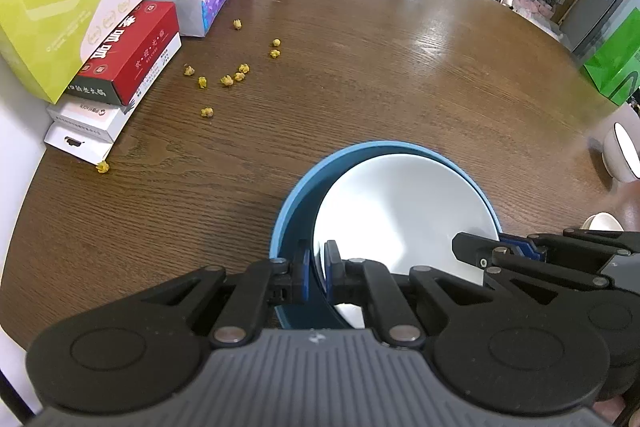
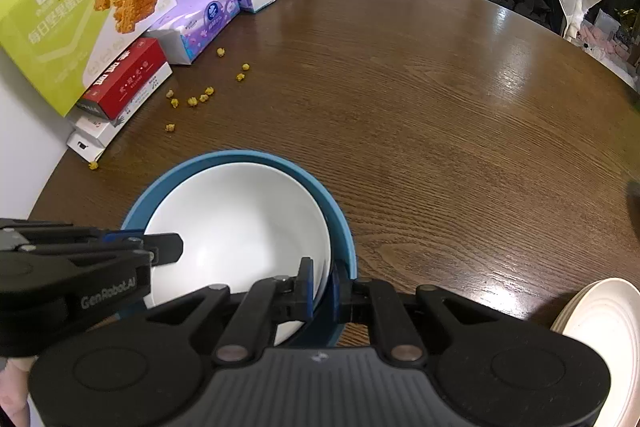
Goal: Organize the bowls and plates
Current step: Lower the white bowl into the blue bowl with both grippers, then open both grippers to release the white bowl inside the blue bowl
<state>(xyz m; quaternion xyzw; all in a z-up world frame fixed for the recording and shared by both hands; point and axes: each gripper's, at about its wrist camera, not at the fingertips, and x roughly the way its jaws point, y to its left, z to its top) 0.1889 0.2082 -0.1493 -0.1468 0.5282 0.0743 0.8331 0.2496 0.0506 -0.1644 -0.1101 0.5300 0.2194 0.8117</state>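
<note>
A white bowl (image 1: 404, 215) sits nested inside a blue bowl (image 1: 296, 203) on the brown round table (image 1: 360, 67). My left gripper (image 1: 317, 267) is shut on the left rim of the white bowl, one finger inside it and one between the two bowls. My right gripper (image 2: 322, 285) is shut on the right rims, its inner finger in the white bowl (image 2: 240, 227) and its outer finger outside the blue bowl (image 2: 340, 223). Each gripper shows in the other's view.
Snack and tissue boxes (image 1: 80, 7) stand along the wall at the table's left. Several yellow crumbs (image 1: 232, 77) lie beside them. A cream plate (image 2: 604, 339) sits at the right front edge. A small white bowl (image 1: 620, 155) is at the far right.
</note>
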